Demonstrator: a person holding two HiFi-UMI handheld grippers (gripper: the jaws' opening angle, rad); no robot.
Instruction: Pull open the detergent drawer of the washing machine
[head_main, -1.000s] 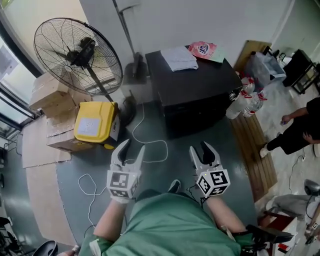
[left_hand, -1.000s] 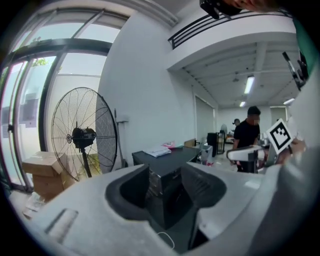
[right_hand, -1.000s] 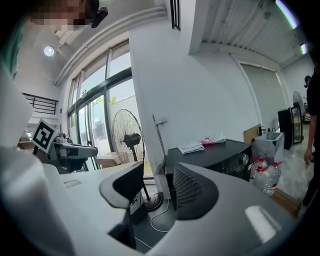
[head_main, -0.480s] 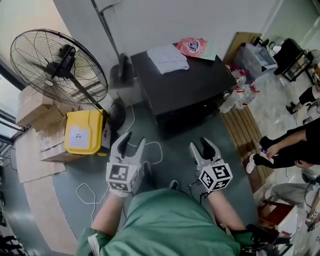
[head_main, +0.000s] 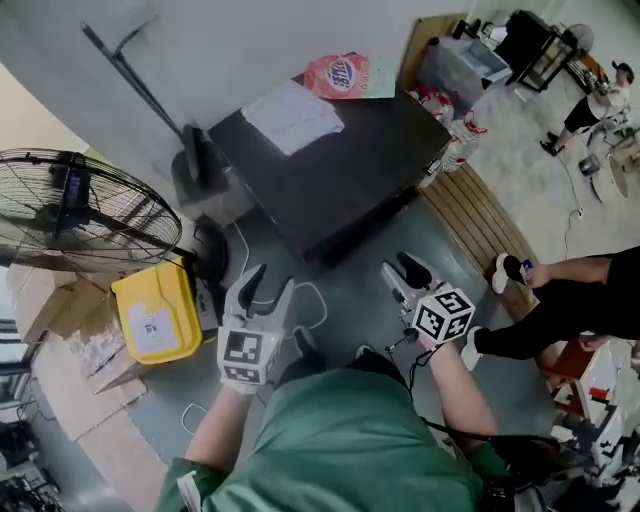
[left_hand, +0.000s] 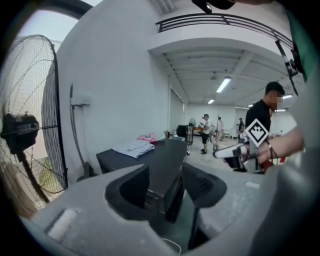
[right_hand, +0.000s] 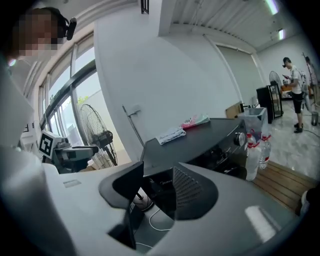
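The dark washing machine (head_main: 330, 170) stands against the wall with a folded white cloth (head_main: 293, 115) and a pink detergent bag (head_main: 337, 73) on top. Both grippers hover over the floor in front of it, apart from it. My left gripper (head_main: 266, 288) is open and empty; in the left gripper view the machine's corner (left_hand: 167, 165) shows between its jaws (left_hand: 167, 187). My right gripper (head_main: 405, 272) is open and empty too. In the right gripper view the front panel (right_hand: 159, 181) shows between its jaws (right_hand: 157, 192), with a knob (right_hand: 238, 138) further right. I cannot make out the drawer.
A big floor fan (head_main: 80, 215), a yellow box (head_main: 155, 320) and cardboard boxes (head_main: 60, 310) stand at the left. A white cable (head_main: 310, 292) lies on the floor. Water bottles (head_main: 455, 150) and a wooden pallet (head_main: 480, 215) are right of the machine. A person (head_main: 560, 300) crouches at the right.
The view has swung round, so the machine now sits higher and at an angle and the fan has slid left. Both grippers moved with it toward the machine. Their jaws look unchanged.
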